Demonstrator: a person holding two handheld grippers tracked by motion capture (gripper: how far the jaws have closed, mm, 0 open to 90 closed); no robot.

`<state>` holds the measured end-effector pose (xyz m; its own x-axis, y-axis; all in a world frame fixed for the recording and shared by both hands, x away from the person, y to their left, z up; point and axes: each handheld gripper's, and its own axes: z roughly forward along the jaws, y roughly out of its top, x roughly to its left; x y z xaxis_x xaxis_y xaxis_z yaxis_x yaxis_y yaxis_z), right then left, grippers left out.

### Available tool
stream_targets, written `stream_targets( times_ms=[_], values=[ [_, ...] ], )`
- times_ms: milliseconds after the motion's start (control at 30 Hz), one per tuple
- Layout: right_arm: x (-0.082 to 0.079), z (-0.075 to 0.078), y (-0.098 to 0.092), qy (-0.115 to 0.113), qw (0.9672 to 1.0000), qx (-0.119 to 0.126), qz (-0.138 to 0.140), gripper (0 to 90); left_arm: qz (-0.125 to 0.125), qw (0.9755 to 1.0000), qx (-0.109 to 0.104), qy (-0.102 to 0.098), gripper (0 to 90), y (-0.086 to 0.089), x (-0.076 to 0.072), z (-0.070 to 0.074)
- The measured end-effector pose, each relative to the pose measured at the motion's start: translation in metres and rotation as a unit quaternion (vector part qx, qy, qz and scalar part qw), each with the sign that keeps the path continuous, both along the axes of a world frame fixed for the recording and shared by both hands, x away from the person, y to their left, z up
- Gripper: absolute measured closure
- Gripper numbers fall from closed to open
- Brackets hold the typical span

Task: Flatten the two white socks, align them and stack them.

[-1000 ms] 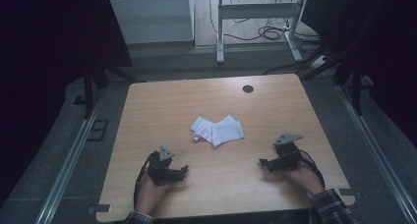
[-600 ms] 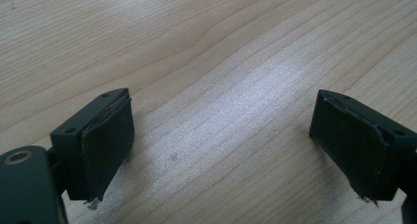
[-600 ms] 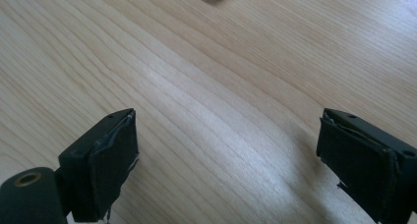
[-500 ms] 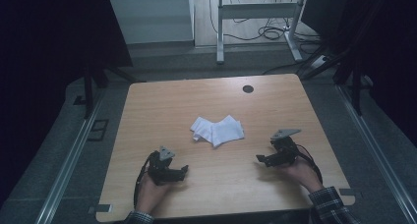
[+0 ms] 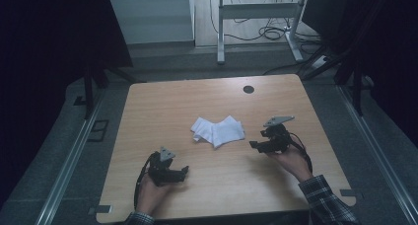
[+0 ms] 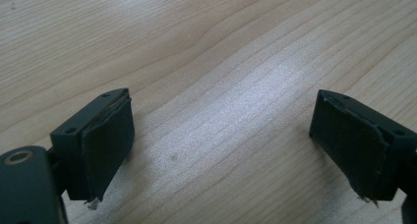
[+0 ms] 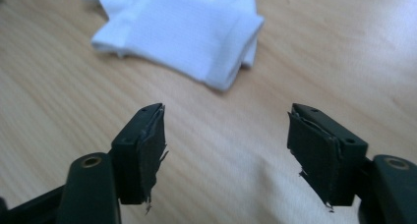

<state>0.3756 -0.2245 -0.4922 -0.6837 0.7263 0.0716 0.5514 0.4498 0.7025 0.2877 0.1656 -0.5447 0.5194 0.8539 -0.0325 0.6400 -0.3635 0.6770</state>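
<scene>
My left gripper [image 5: 186,171] sits low over the table [image 5: 148,121] near its near edge, left of the middle. Its jaws are spread wide, and in the left gripper view there is nothing between them but bare wood grain.

The cloth [image 5: 218,130], white and folded into a loose overlapping bundle, lies flat around the middle of the table, a little nearer the far edge than either gripper and well clear of every edge. In the right gripper view the cloth [image 7: 182,32] lies just ahead of my jaws, apart from them.

My right gripper [image 5: 253,145] hangs toward the table's right edge, pointing left at the cloth from near its right end. Its jaws have just been closing but stand apart with nothing between them, only wood.
</scene>
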Motion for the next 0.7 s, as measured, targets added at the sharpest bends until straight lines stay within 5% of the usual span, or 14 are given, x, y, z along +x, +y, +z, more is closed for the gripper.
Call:
stream_targets(
  times_ms=[233, 433, 533, 700],
  values=[
    [0.013, 0.011, 0.017, -0.004, 1.0000, -0.006, 0.004, 42.8, 0.000, 1.0000, 0.000, 0.000, 9.9, 0.000, 0.000, 0.000],
    [0.029, 0.014, 0.033, 0.006, 1.0000, -0.002, 0.006, 64.0, 0.000, 1.0000, 0.001, 0.000, 9.9, 0.000, 0.000, 0.000],
    [0.037, 0.003, 0.040, 0.020, 0.9998, -0.005, 0.000, 71.2, 0.000, 1.0000, 0.000, 0.000, 9.9, 0.000, 0.000, 0.000],
    [0.046, -0.016, 0.044, 0.033, 0.9993, -0.012, -0.012, 69.2, 0.000, 1.0000, 0.000, 0.000, 9.9, 0.000, 0.000, 0.000]
  ],
)
